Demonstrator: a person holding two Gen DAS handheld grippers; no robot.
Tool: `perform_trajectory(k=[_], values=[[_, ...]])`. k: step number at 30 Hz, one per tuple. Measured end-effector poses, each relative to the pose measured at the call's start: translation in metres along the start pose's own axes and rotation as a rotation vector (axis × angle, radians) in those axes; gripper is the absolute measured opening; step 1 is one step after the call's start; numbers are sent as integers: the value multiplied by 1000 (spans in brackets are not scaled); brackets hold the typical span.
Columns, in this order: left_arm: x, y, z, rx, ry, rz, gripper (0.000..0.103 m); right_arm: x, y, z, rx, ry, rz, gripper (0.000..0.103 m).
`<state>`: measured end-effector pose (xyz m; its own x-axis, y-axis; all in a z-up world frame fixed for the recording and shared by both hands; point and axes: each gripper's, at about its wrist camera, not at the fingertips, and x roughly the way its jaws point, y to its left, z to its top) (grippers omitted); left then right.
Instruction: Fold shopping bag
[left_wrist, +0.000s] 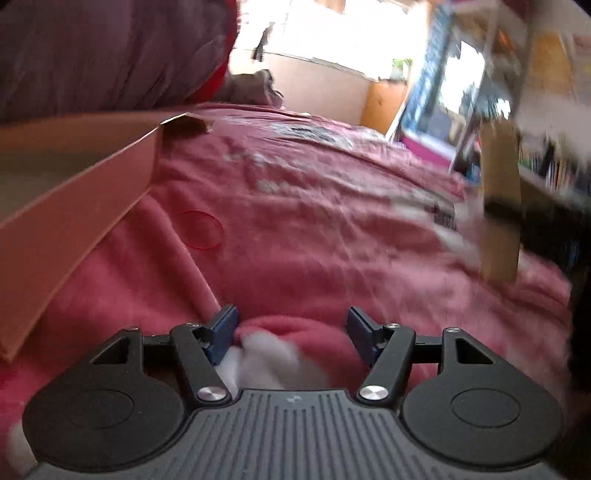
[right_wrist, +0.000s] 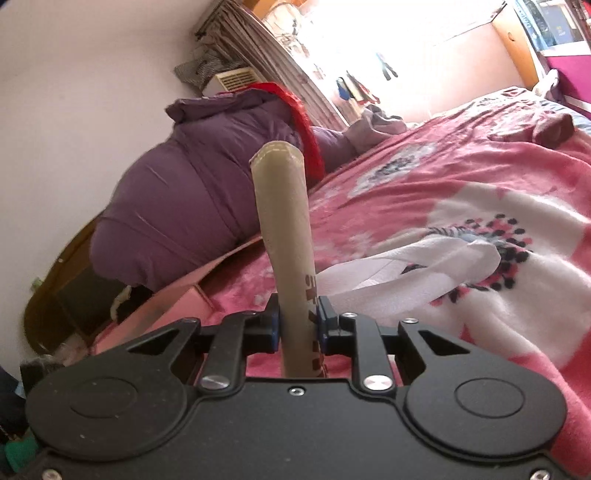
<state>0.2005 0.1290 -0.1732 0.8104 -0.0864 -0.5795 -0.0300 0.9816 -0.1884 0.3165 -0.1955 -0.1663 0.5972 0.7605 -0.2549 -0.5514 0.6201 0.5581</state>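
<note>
I have the shopping bag (right_wrist: 284, 236) already doubled into a narrow beige bundle, and my right gripper (right_wrist: 298, 321) is clamped on it: both pads press its sides, the stitched end standing up past the jaws with brown print showing near the grip. It is lifted off the pink floral blanket (right_wrist: 461, 177), above the edge nearest me. In the left wrist view the same bundle shows blurred at the right, held clear of the blanket. My left gripper (left_wrist: 291, 332) stands apart with nothing between the pads, low over a raised pink and white blanket fold. A pink cardboard box (left_wrist: 74, 184) lies on the blanket at its left.

I judge the folding nearly done. Next, I think, comes laying the bundle flat on the blanket and pressing or doubling it with the free left tool.
</note>
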Motion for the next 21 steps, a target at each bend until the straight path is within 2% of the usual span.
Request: perform_trajectory(k=[2, 3, 4, 9, 14, 16, 19, 21], values=[[-8, 3, 9, 5, 15, 7, 45, 0, 0, 0, 1, 1, 8, 20], [-11, 4, 15, 16, 24, 13, 36, 1, 1, 1, 6, 2, 17, 20], [-11, 3, 17, 45, 31, 27, 33, 1, 1, 1, 8, 1, 30, 20], [4, 8, 56, 228, 82, 156, 33, -1, 8, 3, -21, 6, 56, 20], [31, 10, 71, 301, 149, 148, 33, 0, 7, 5, -21, 6, 66, 20], [35, 9, 73, 312, 158, 139, 24, 1, 5, 7, -20, 10, 71, 20], [42, 13, 77, 297, 177, 149, 20, 3, 1, 8, -16, 12, 71, 20], [47, 21, 79, 251, 183, 154, 20, 5, -1, 8, -9, 16, 72, 20]])
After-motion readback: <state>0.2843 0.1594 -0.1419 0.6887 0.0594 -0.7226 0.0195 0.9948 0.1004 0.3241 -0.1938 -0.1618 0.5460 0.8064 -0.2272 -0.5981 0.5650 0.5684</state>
